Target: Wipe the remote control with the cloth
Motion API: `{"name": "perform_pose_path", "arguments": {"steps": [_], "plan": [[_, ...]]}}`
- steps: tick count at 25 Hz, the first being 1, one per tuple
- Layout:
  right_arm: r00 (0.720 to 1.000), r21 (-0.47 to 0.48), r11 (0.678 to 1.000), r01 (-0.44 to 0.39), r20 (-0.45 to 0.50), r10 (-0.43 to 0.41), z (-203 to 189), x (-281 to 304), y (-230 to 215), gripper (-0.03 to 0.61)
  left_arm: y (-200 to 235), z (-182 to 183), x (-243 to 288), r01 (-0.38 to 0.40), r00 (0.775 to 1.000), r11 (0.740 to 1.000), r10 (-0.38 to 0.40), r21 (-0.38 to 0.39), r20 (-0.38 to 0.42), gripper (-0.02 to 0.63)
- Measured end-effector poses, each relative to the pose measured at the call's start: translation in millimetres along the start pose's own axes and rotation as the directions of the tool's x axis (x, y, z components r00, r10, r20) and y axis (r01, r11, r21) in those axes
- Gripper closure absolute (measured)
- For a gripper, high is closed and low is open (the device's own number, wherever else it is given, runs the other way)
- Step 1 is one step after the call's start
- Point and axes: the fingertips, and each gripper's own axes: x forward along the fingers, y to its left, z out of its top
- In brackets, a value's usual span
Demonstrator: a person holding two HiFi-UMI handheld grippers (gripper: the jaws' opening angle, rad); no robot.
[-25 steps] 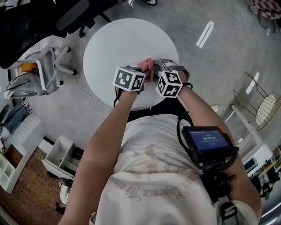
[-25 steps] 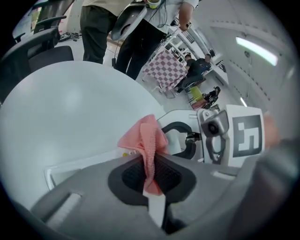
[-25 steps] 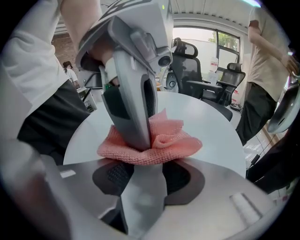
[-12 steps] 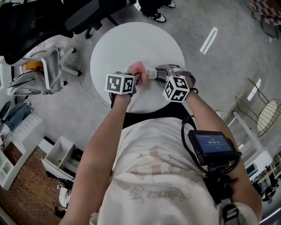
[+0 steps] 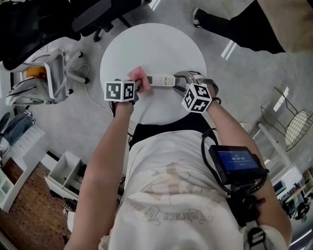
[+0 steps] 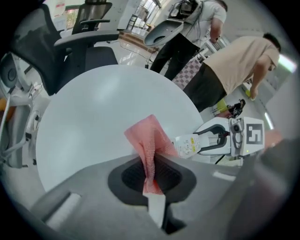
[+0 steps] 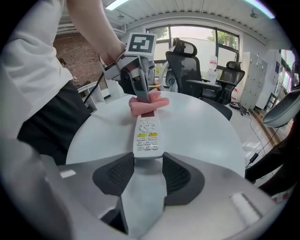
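A white remote control [image 5: 161, 80] lies lengthwise across the round white table [image 5: 151, 46]. My right gripper [image 5: 177, 81] is shut on its near end; in the right gripper view the remote [image 7: 147, 135] sticks out from between the jaws [image 7: 147, 161]. My left gripper [image 5: 139, 86] is shut on a pink cloth [image 5: 136, 74], which sits at the remote's far left end. In the left gripper view the cloth [image 6: 149, 143] is pinched between the jaws [image 6: 152, 165], with the remote [image 6: 189, 144] to its right. In the right gripper view the cloth [image 7: 143, 105] rests against the remote's tip.
A black office chair [image 5: 93, 14] stands beyond the table, and a white chair frame [image 5: 54, 78] to its left. A person's legs [image 5: 244, 24] are near the table's far right. Wire chairs [image 5: 298, 119] stand at the right.
My left gripper has slid left with the cloth along the remote, away from the right gripper, uncovering most of the remote. The right gripper has stayed put. A person has walked in at the top.
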Motion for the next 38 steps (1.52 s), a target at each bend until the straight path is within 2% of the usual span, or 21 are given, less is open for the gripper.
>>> {"name": "perform_pose_path", "arguments": {"steps": [2,7,12,17,20,22,25,31,38], "plan": [[1.000,0.005,1.000,0.002,0.002,-0.002,0.9,-0.4,-0.2,0.380,-3.3,1.4,0.8,-0.024,0.999,0.998,0.025,0.049,-0.023,0.595],[1.000,0.007,1.000,-0.001,0.001,0.001,4.1,1.2,1.3,0.380,-40.6,1.5,13.7,0.070,0.996,0.991,-0.063,0.113,-0.065,0.595],[1.000,0.014,1.000,0.006,0.000,-0.006,4.5,1.9,0.3,0.380,-61.7,5.9,17.8,0.094,0.994,0.982,-0.083,0.164,-0.077,0.597],[1.000,0.013,1.000,0.005,0.000,-0.005,6.7,2.8,0.6,0.380,-98.3,9.3,22.4,0.202,0.979,0.960,-0.191,0.195,-0.076,0.597],[1.000,0.016,1.000,0.006,0.000,-0.006,7.1,2.8,0.5,0.380,-130.1,11.5,27.9,0.297,0.955,0.931,-0.289,0.211,-0.067,0.597],[1.000,0.018,1.000,0.007,-0.001,-0.007,7.0,2.7,0.6,0.380,-142.1,11.8,31.1,0.331,0.944,0.916,-0.324,0.229,-0.068,0.597],[1.000,0.020,1.000,0.007,-0.004,-0.007,7.2,3.0,1.1,0.380,-133.5,11.2,34.3,0.310,0.951,0.928,-0.303,0.209,-0.066,0.597],[1.000,0.027,1.000,0.008,-0.008,-0.008,4.4,2.1,0.7,0.380,-83.3,14.1,24.1,0.173,0.985,0.971,-0.172,0.167,-0.017,0.597],[1.000,0.017,1.000,0.015,-0.017,-0.014,-1.0,2.5,-4.9,0.380,-25.8,7.0,11.9,0.089,0.994,0.992,-0.094,0.084,0.054,0.597]]}}
